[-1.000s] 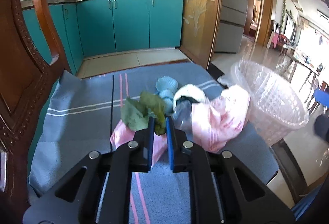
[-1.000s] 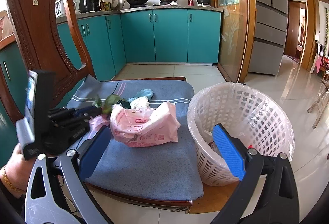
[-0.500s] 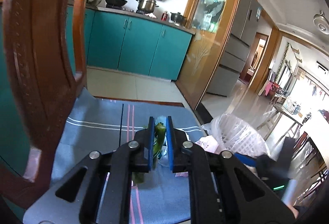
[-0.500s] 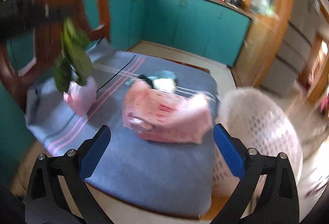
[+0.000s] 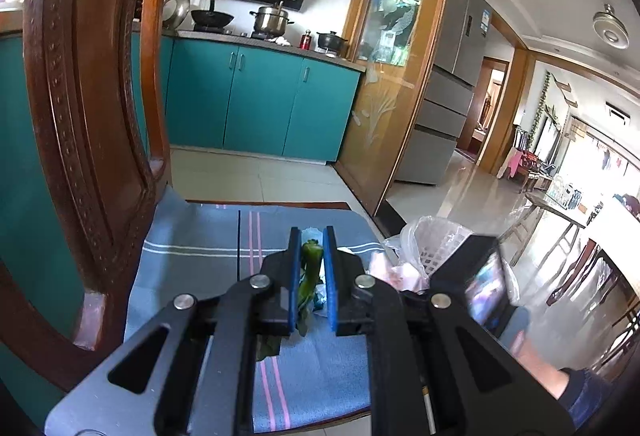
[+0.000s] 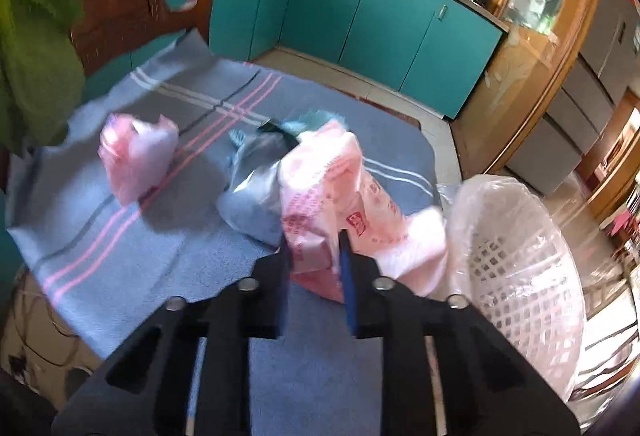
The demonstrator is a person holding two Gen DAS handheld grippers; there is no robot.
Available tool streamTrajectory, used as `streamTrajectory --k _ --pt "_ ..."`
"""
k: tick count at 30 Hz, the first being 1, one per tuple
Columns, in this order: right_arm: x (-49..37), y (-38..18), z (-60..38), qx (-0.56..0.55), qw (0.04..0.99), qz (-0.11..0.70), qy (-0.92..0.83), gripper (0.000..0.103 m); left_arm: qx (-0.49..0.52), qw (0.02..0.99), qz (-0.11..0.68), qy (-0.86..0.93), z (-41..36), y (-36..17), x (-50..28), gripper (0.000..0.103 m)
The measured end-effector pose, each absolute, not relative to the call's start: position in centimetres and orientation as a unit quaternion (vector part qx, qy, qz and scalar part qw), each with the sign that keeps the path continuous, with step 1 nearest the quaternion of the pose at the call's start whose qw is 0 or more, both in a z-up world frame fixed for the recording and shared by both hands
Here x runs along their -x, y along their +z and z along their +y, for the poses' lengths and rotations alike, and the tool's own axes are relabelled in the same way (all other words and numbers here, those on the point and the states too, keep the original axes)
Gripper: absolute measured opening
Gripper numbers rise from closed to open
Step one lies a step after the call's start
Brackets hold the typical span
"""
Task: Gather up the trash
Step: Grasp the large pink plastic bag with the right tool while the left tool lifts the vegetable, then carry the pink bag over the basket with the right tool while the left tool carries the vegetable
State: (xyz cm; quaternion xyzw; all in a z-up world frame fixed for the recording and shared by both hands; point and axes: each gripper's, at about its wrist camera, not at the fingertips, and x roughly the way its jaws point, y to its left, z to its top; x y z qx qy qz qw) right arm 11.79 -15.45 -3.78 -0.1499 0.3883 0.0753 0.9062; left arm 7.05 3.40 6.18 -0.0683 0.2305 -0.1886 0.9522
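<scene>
My left gripper (image 5: pixel 312 250) is shut on a limp green leaf (image 5: pixel 309 278), which hangs between its blue pads above the chair seat. In the right wrist view the same green leaf (image 6: pixel 36 47) shows blurred at the upper left. My right gripper (image 6: pixel 313 250) is low over the seat. Its jaws are closing, with a fold of the large pink plastic bag (image 6: pixel 332 195) pinched between the pads. A small pink bag (image 6: pixel 136 155), a silvery grey wrapper (image 6: pixel 252 199) and a crumpled teal piece (image 6: pixel 316 117) lie on the blue striped cloth (image 6: pixel 120 248).
A white lattice basket (image 6: pixel 520 260) lined with clear plastic stands off the seat's right edge, touching the pink bag. The carved wooden chair back (image 5: pixel 88 115) rises close on the left. Teal kitchen cabinets (image 5: pixel 260 99) and tiled floor lie beyond.
The left gripper has lifted the green leaf up off the trash pile. The right gripper has come down from beside the basket to the large pink bag, and its wide jaws have closed on it.
</scene>
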Motion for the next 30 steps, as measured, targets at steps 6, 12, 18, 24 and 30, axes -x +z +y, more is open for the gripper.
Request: streamTrajectory --k 6,12,18,24,30 --pt "-7.9 1.5 -19.2 0.036 0.93 0.35 0.111 0.02 0.048 0.955 0.22 -0.192 2.7 6.3 -6.6 0.012" --pt "-6.3 3.4 -20.9 -0.032 0.933 0.329 0.144 0.02 0.046 0.956 0.22 -0.189 2.4 6.2 -6.5 0.012" --pt "-6.0 3.0 -20.1 -0.033 0.929 0.336 0.151 0.02 0.039 0.956 0.224 -0.188 2.1 6.1 -6.7 0.012" --pt "-6.1 3.0 -19.9 -0.028 0.929 0.337 0.152 0.02 0.037 0.955 0.23 -0.185 2.0 5.7 -7.0 0.012" --pt "-6.2 3.0 -20.2 -0.028 0.928 0.34 0.153 0.02 0.036 0.955 0.233 -0.182 1.9 5.7 -7.2 0.012"
